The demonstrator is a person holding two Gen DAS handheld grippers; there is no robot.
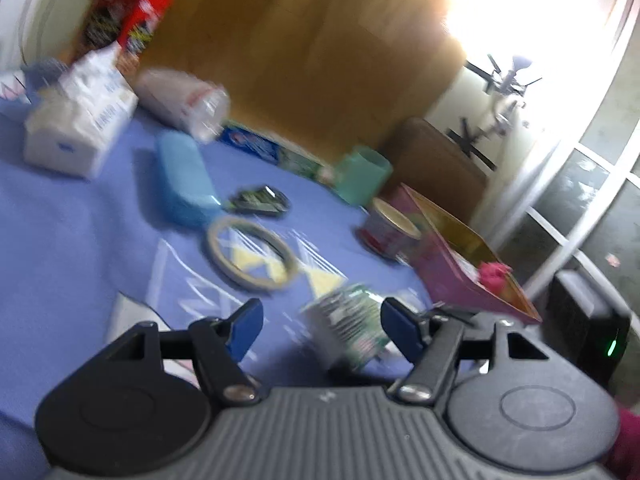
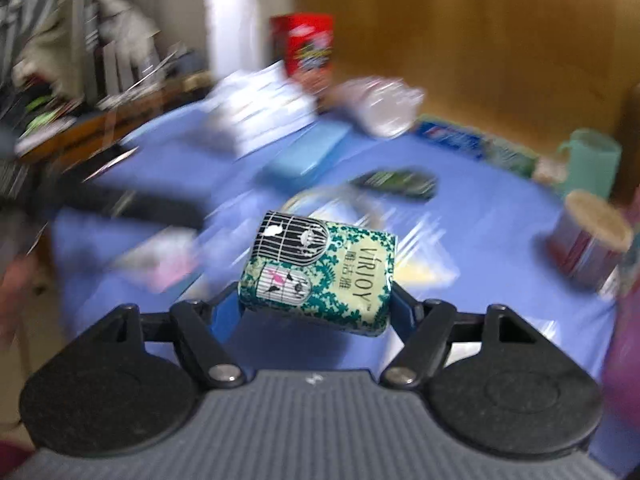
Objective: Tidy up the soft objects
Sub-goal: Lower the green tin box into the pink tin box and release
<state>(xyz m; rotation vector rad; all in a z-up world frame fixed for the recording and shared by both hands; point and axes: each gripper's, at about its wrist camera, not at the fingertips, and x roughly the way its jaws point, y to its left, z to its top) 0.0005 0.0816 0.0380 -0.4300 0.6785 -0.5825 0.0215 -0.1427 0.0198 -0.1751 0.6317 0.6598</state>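
A green patterned tissue pack (image 2: 320,272) sits between the blue pads of my right gripper (image 2: 316,308), which is shut on it and holds it above the blue tablecloth (image 2: 480,208). The pack stays sharp while the background blurs. In the left wrist view the same pack (image 1: 348,332) shows blurred in the gap of my left gripper (image 1: 322,328), nearer the right-hand finger. That gripper is open and its pads press on nothing. A pink box (image 1: 460,264) at the right table edge holds a pink soft thing (image 1: 494,274).
On the cloth lie a tape ring (image 1: 252,256), a blue case (image 1: 184,176), a white tissue bag (image 1: 76,120), a plastic bottle (image 1: 188,100), a teal cup (image 1: 362,176), a can (image 1: 390,228) and a red box (image 1: 128,16). A wooden wall stands behind.
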